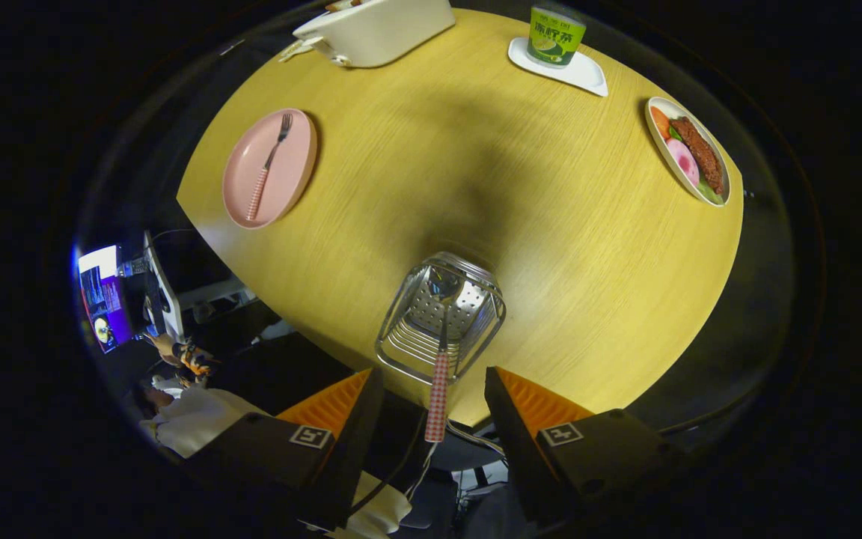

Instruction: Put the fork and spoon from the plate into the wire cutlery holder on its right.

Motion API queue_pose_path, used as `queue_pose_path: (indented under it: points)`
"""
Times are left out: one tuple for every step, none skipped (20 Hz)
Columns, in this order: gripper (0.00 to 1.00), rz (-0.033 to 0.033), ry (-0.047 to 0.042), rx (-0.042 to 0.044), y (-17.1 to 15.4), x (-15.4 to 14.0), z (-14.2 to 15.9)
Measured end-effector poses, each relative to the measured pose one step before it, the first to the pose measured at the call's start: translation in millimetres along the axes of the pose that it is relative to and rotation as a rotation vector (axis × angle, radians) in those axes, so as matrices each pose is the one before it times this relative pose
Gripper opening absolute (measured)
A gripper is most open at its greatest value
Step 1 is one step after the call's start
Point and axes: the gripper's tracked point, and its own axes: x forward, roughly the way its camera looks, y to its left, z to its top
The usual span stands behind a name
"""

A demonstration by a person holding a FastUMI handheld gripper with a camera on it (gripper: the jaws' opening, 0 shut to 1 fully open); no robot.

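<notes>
The gripper (431, 389) is hanging above the wire holder (440, 318) with its fingers spread apart, holding nothing. The spoon (438, 382) is already standing in the holder, its checked handle sticking up between the fingers. The fork (266, 168) is still lying on the pink plate (292, 183), well apart. I think a sideways move could be knocking that handle and tipping the holder, which is sitting near the table (476, 172) edge. A green can (555, 34), a food dish (689, 150) and a white box (375, 30) are standing far off.
</notes>
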Motion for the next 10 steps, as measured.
queue_pose_path:
  points:
    - [0.94,0.00613,-0.04069,0.01281,2.54,-3.91,0.92]
    - [0.98,0.00142,-0.04254,0.01904,1.52,-4.09,1.55]
    - [0.99,0.0003,-0.04573,0.0248,1.29,-5.84,3.21]
    - [1.0,0.00347,-0.0523,0.02935,2.29,-5.61,4.35]
    - [1.0,-0.00517,-0.05037,0.01967,1.02,-4.88,3.37]
    - [1.0,-0.00562,-0.04445,0.01428,0.57,-5.8,2.13]
    - [1.0,-0.01041,-0.04355,0.01842,0.17,-4.83,1.67]
    - [1.0,-0.0124,-0.03707,0.02407,-0.07,-4.57,0.15]
    - [1.0,-0.01079,-0.03408,0.03268,0.14,-4.3,0.93]
    - [0.99,-0.00177,-0.03486,0.03978,2.93,-5.89,-1.21]
